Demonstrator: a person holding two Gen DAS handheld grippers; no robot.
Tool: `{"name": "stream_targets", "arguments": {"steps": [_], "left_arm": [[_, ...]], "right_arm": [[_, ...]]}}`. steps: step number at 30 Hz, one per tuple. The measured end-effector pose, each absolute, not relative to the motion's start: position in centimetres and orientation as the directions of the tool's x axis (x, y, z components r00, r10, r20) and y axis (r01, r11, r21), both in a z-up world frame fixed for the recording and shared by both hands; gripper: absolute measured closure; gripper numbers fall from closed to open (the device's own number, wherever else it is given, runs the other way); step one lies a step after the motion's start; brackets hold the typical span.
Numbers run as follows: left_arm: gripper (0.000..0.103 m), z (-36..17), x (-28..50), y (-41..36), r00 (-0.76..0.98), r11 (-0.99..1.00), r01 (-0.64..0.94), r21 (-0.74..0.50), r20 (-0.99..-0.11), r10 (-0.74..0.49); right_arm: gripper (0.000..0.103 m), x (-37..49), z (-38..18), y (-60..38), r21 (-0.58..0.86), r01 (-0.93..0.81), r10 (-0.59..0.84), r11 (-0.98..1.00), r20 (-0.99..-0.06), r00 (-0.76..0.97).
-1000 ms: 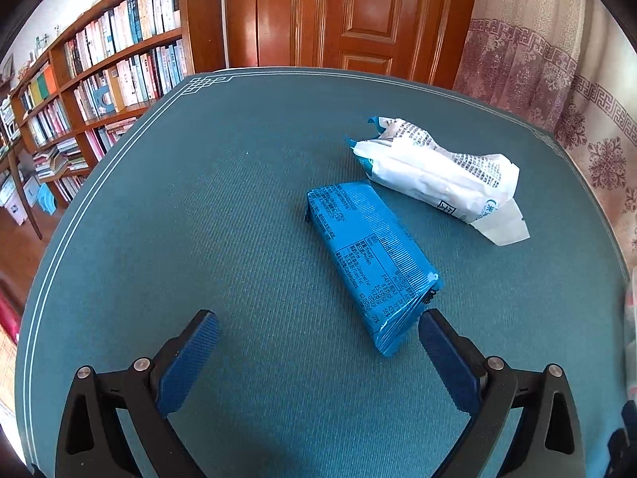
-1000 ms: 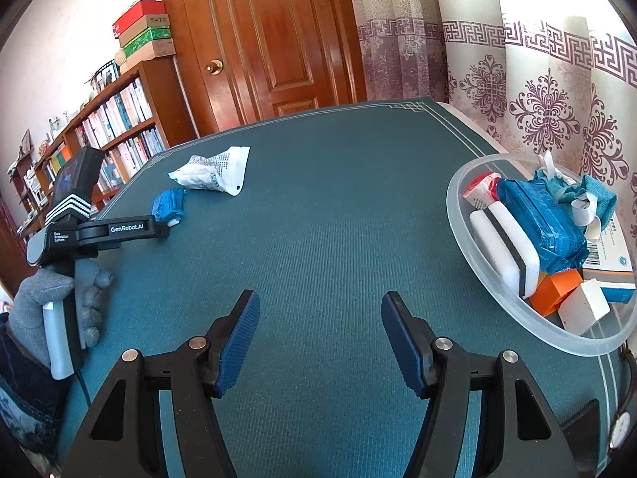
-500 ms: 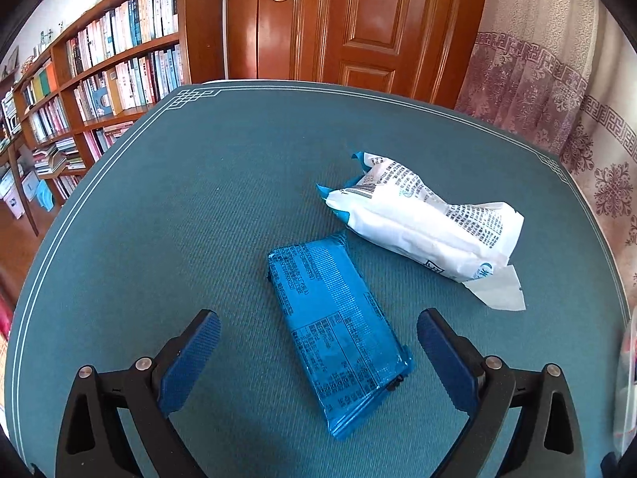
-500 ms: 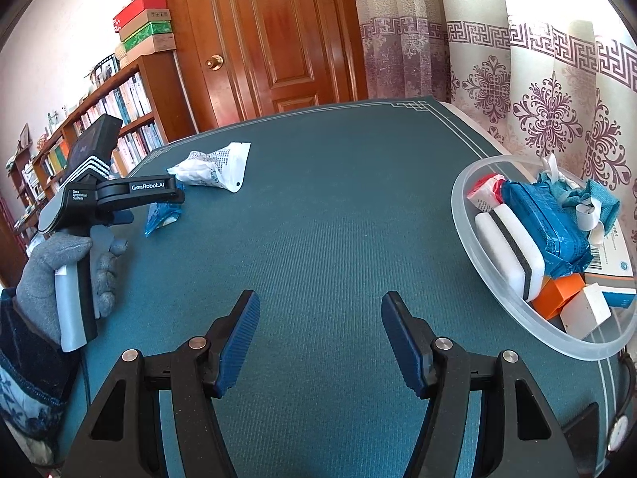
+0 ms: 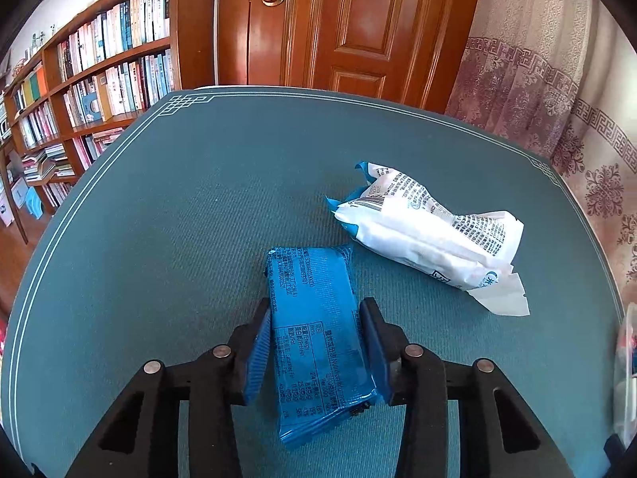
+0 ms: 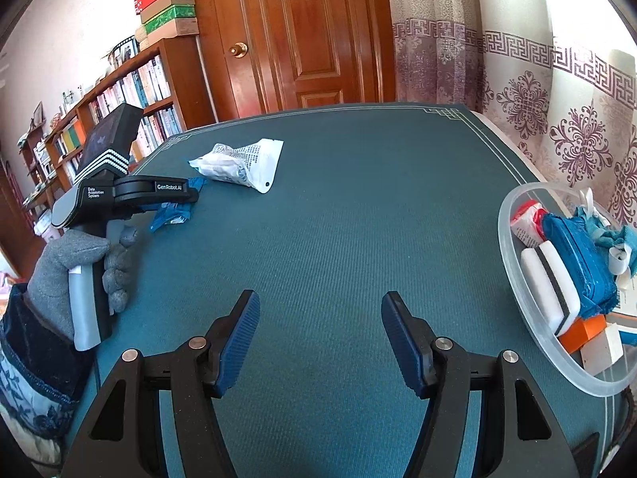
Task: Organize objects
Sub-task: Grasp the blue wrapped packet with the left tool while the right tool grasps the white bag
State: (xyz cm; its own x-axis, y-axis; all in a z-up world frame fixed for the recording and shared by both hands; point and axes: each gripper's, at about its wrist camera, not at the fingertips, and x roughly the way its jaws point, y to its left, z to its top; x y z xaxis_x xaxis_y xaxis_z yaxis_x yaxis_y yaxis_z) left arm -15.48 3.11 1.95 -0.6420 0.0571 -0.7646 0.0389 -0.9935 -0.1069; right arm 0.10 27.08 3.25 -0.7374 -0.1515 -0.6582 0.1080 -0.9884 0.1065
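Note:
My left gripper (image 5: 316, 314) is shut on a blue snack packet (image 5: 314, 318), both pads pressing its long sides on the teal table. The packet also shows in the right wrist view (image 6: 175, 209), under the left gripper (image 6: 191, 195). A crumpled white wrapper (image 5: 430, 235) lies just beyond and to the right of the packet; it also shows in the right wrist view (image 6: 243, 163). My right gripper (image 6: 320, 314) is open and empty over bare table. A clear plastic bowl (image 6: 513, 275) at the right holds several packets and boxes.
The table (image 6: 358, 199) has a white-lined border and drops off at its edges. A bookshelf (image 5: 91, 79) stands at the left, a wooden door (image 5: 350, 28) behind and curtains (image 6: 557, 99) at the right.
My left gripper moved forward over the blue packet and closed on it. The right gripper stayed open and barely moved.

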Motion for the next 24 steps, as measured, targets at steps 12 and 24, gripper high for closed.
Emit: {"name": "stream_targets", "arguments": {"steps": [12,24], "left_arm": [[0.059,3.4,-14.6,1.4,-0.688,-0.992,0.074,-0.107,-0.725,0.027],[0.059,3.1,-14.6,-0.2,-0.685,-0.984,0.13,-0.121,-0.729,-0.001]], "right_arm": [[0.038,-7.0,5.2,22.6,0.083,0.243,-0.239,-0.966,-0.638,-0.732],[0.037,-17.3,6.1,16.0,0.006,0.416,-0.316,-0.91,-0.659,-0.682]]}}
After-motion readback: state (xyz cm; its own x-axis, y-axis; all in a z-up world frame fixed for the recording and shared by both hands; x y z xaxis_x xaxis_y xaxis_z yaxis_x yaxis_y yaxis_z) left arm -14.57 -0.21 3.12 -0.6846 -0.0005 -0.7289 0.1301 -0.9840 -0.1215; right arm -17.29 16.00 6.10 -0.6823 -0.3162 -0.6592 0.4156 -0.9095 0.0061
